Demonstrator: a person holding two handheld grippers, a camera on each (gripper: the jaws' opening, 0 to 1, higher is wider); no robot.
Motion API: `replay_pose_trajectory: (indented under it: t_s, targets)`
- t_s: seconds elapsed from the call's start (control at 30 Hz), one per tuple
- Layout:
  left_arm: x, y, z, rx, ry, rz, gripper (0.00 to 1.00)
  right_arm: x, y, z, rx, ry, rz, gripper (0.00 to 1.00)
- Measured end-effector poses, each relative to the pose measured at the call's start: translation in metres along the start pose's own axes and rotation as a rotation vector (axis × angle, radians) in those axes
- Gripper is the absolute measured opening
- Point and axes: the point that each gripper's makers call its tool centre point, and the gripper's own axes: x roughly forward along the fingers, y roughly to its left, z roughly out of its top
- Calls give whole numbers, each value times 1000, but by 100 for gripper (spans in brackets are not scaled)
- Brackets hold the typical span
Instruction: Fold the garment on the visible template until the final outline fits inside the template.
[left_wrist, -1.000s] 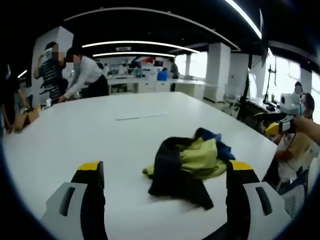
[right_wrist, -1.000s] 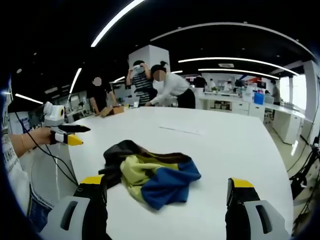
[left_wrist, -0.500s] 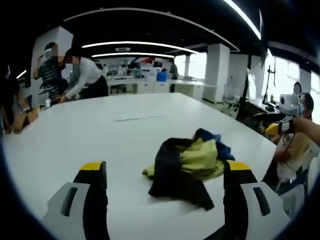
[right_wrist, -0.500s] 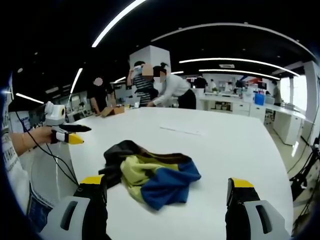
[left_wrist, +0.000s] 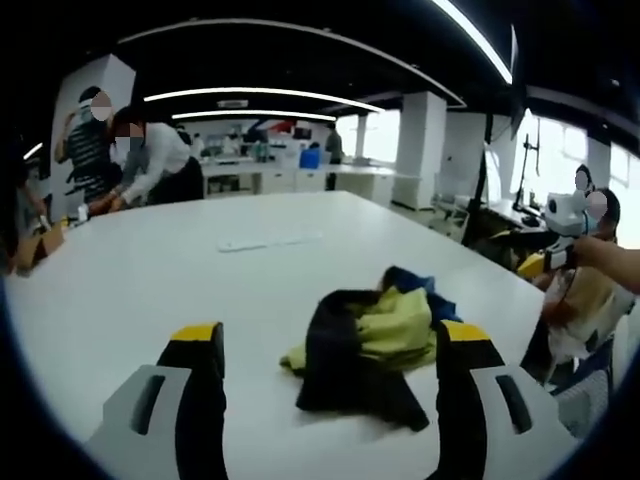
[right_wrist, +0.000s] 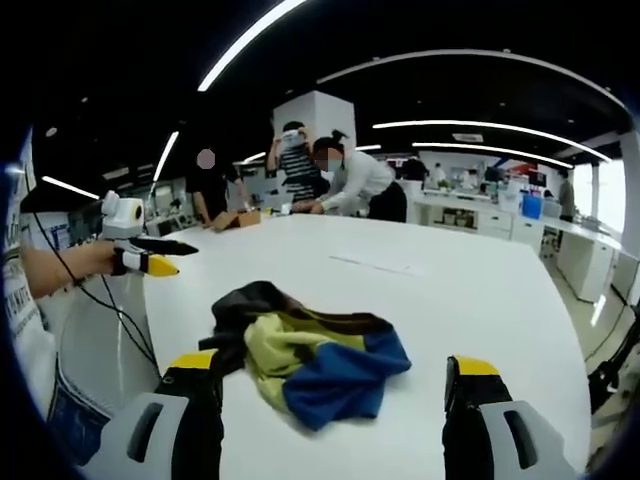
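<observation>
A crumpled garment (left_wrist: 372, 338) in black, yellow-green and blue lies in a heap on the white table (left_wrist: 150, 270). In the left gripper view my left gripper (left_wrist: 328, 337) is open and empty, low over the table, with the heap just beyond and between its jaws. The right gripper (left_wrist: 533, 263) comes in at the far right, held off the table's edge. In the right gripper view the garment (right_wrist: 312, 352) sits just ahead of my open, empty right gripper (right_wrist: 333, 366). The left gripper (right_wrist: 165, 257) shows at the left there, in a hand.
A thin pale strip (left_wrist: 264, 241) lies flat on the table beyond the garment, also visible as a strip (right_wrist: 374, 265) in the right gripper view. Several people (left_wrist: 150, 160) stand at the table's far end beside a cardboard box (right_wrist: 240, 217). A seated person's sleeve (right_wrist: 40, 270) is at the table's near edge.
Both pairs of jaws have narrowed slightly and remain open. Both views have shifted a little with the hands. The garment lies as before.
</observation>
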Motion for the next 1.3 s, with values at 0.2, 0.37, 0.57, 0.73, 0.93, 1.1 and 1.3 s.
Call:
replay_pose_trajectory:
  t_s: [0.2,0.37,0.57,0.73,0.93,1.1,1.3]
  targets:
    - [9,-2,-1,19,18,-35,75,9,-6,1,3,11,10,83]
    - [19,-2,-1,25,22,-62,69,17,-16,5,11,11,2,74]
    - [32,3,-1,40,35,-80,63,32,-31,13,34,9,-7,60]
    - [44,6,-3,42,48,-102,59,49,-42,17,49,15,-4,55]
    - [60,13,-13,50,81,-116,56,70,-59,11,64,49,3,50]
    - [72,18,-23,34,114,-131,52,85,-68,1,69,83,6,47]
    - [86,19,-35,48,158,-159,47,101,-82,-15,87,130,5,43]
